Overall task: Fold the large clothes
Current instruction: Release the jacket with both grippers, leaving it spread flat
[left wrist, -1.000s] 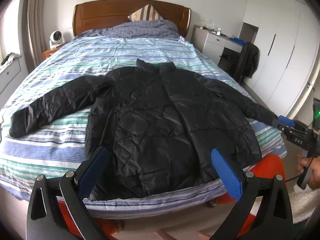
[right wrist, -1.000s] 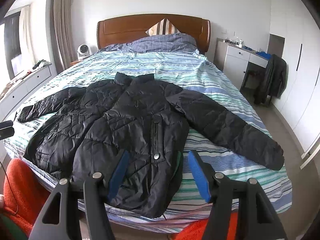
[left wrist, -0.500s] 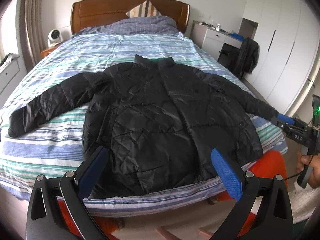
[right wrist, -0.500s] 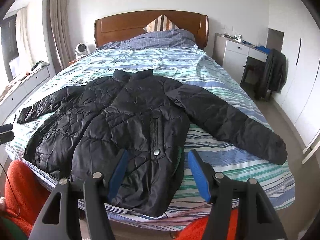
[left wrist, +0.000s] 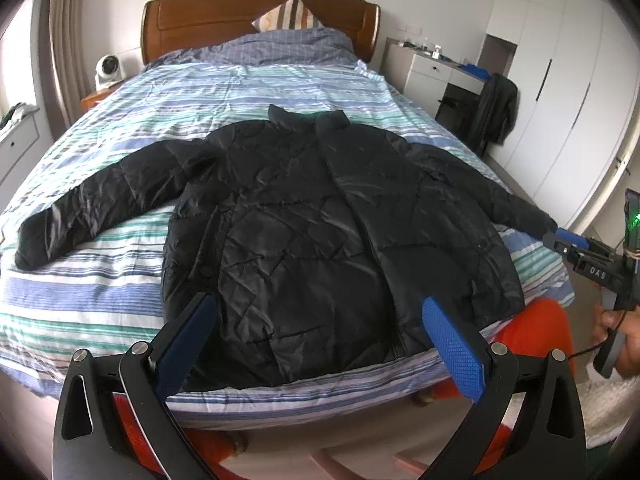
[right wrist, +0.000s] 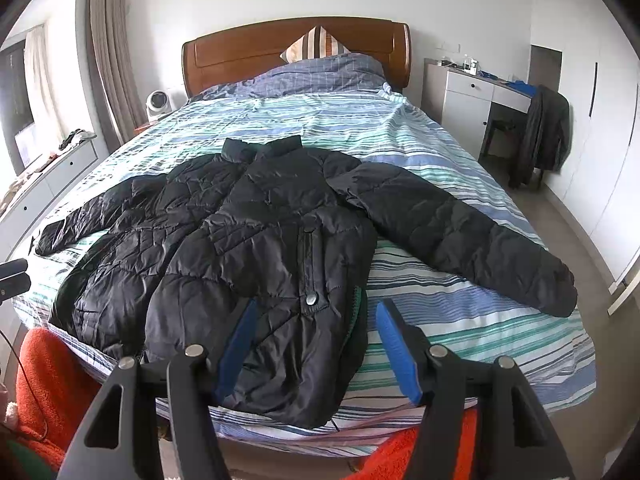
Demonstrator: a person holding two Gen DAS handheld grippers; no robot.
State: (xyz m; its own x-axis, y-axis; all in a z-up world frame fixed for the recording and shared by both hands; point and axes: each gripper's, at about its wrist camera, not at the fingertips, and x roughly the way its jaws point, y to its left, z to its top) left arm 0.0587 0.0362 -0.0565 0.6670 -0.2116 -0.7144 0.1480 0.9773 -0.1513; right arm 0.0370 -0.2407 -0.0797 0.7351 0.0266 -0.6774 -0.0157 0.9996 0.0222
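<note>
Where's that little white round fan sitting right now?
In both wrist views the small white round fan stands at the far left of the room, on a low stand beside the brown wooden headboard, by the beige curtain.

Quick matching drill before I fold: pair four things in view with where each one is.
Things:
1. black jacket
2. striped pillow
3. small white fan
4. dark garment

Places:
A. against the wooden headboard
B. on the bedside stand left of the bed
C. draped on the chair at the white desk
D. spread flat on the striped bedcover, sleeves out

Pairs: 1-D, 2-A, 3-B, 4-C
</note>
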